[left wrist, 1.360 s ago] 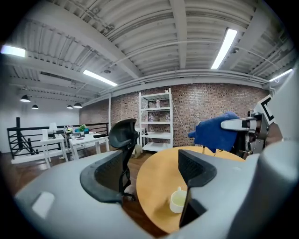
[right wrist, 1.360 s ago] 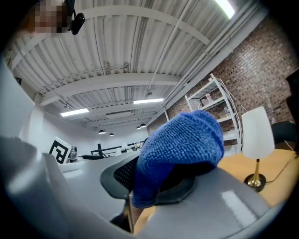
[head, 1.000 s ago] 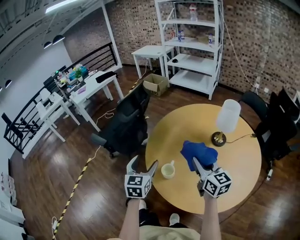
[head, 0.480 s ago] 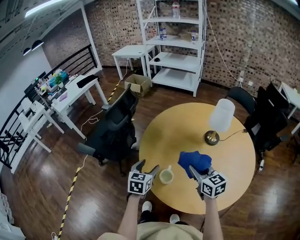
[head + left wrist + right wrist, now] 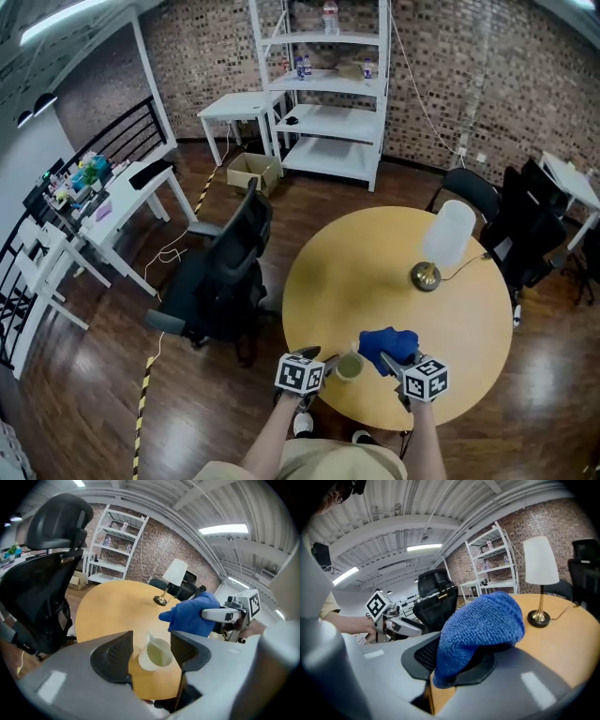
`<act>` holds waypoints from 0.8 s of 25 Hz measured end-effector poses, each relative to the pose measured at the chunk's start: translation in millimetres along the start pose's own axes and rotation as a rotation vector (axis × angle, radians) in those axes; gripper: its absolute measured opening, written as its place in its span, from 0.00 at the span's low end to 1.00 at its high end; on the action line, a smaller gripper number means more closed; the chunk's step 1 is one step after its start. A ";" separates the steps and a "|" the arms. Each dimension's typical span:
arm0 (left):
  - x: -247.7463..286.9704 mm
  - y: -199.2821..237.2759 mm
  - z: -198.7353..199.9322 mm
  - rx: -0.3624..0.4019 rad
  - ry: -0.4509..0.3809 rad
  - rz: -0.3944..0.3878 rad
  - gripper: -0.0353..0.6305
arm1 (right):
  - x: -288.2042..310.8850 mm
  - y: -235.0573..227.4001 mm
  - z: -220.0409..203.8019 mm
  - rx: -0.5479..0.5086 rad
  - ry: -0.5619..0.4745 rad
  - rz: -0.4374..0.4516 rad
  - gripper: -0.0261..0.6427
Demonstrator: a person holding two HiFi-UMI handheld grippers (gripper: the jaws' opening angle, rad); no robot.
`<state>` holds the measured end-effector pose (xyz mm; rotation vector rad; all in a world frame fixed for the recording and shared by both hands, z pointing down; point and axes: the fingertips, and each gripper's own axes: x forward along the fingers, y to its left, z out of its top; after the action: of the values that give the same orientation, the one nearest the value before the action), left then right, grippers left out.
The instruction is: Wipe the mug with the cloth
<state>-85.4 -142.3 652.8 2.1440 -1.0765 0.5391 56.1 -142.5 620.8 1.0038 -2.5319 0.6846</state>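
Observation:
A pale cream mug stands near the front edge of the round wooden table. In the left gripper view the mug sits between the tips of my left gripper, whose jaws have just been closing; narrow gaps still show at the pads, so it is open. A blue cloth hangs bunched from my right gripper, just right of the mug. My right gripper is shut on the cloth, which hides its fingertips. My left gripper reaches the mug from the left.
A table lamp with a white shade and brass base stands at the table's far right. A black office chair sits left of the table, another chair to the right. White shelves line the brick wall behind.
Both grippers have sunk toward the table. The left one has come in around the mug with its jaws narrower. The cloth, still in the right gripper, now hangs next to the mug.

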 end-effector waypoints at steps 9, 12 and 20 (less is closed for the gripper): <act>52.5 -8.3 -37.8 0.023 0.174 -0.108 0.42 | 14.5 -35.9 -31.5 0.213 -0.008 -0.108 0.14; 63.5 -8.2 -48.6 0.009 0.203 -0.094 0.38 | 29.7 -40.8 -44.9 0.273 0.020 -0.052 0.14; 85.9 4.5 -59.0 -0.059 0.210 0.016 0.31 | 71.4 -34.8 -70.0 0.326 0.117 0.111 0.14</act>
<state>-43.5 -148.1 748.2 1.9799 -0.9816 0.7136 39.8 -165.6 722.8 0.8950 -2.4359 1.1824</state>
